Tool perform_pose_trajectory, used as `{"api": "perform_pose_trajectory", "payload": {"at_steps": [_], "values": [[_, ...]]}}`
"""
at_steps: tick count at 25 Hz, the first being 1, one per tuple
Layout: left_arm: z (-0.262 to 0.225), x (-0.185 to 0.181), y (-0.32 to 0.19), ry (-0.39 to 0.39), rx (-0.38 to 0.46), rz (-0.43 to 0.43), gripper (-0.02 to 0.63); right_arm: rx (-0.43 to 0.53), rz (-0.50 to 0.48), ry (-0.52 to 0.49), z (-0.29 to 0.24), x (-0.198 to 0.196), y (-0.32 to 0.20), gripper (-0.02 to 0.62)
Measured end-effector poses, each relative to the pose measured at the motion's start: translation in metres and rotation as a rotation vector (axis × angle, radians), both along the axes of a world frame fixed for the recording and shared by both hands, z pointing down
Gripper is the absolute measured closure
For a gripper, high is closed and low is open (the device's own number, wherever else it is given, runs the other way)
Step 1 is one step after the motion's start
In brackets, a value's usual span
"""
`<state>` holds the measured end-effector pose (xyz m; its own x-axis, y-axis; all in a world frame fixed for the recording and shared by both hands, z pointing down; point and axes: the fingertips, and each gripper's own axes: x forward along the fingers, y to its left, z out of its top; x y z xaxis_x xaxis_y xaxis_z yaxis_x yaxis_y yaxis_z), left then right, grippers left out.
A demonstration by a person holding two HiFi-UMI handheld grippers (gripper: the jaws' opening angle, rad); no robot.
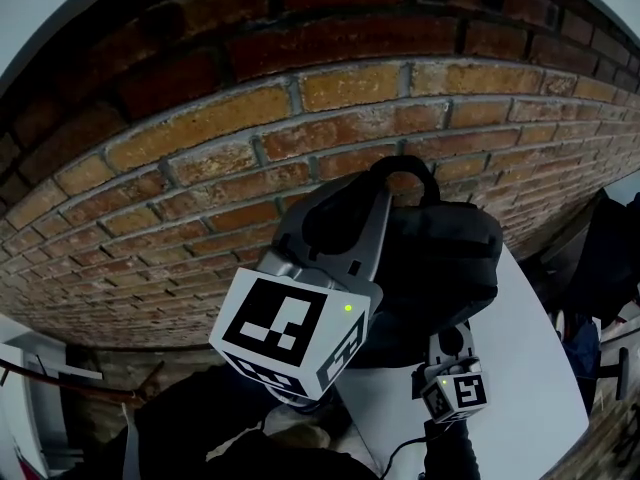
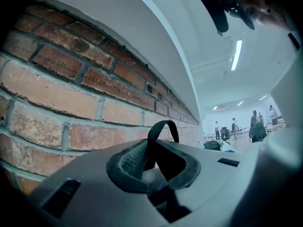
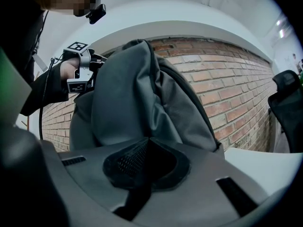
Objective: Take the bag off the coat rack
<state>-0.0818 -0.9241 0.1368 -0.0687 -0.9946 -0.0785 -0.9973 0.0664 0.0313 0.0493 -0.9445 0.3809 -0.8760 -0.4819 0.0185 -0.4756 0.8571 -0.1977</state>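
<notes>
Behind everything a brick wall [image 1: 200,138] is seen, running across the head view and filling the left of the left gripper view [image 2: 71,89]; a white table [image 1: 530,388] is set against it at the lower right. The bag [image 1: 440,258], black and soft, is held up in front of the bricks at the table's near corner; whether its bottom rests on the table cannot be told. The left hand-held gripper [image 1: 345,218] is pointed level toward the wall at the bag's upper left, with its marker cube [image 1: 295,333] turned to the head camera. In its own view the left hand-held gripper [image 2: 151,160] is shown pressed together on a black strap [image 2: 161,129], which rises out of the pads as a narrow loop. A loop handle [image 1: 405,168] is seen standing up from the bag's top in the head view. The right hand-held gripper [image 1: 450,353] is placed lower, at the bag's underside above the table. In the right gripper view its jaws [image 3: 147,160] are closed on a fold of the bag's fabric [image 3: 142,98], which bulges up directly above them. In that same view the left hand-held gripper [image 3: 80,72] is seen gripped by a hand [image 3: 68,70] at the bag's far upper corner, and the table [image 3: 265,162] lies to the right. Far down the room, small figures of people [image 2: 234,126] stand under ceiling lights [image 2: 236,56]
</notes>
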Motion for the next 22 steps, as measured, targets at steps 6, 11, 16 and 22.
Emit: {"api": "perform_pose_trajectory", "payload": {"at_steps": [6,11,16,22], "values": [[-0.003,-0.008,0.009,-0.004,0.012,-0.032,0.532,0.004,-0.012,-0.046,-0.007,-0.006,-0.001,0.586],[-0.007,-0.015,0.02,0.005,0.022,-0.044,0.508,0.006,0.032,0.007,0.0,-0.006,-0.013,0.586],[-0.002,-0.019,0.031,0.015,0.024,-0.052,0.508,-0.002,0.038,0.038,-0.002,-0.012,-0.023,0.586],[-0.002,-0.012,0.041,0.009,0.033,-0.038,0.508,0.019,0.102,0.055,-0.014,0.002,-0.028,0.586]]}}
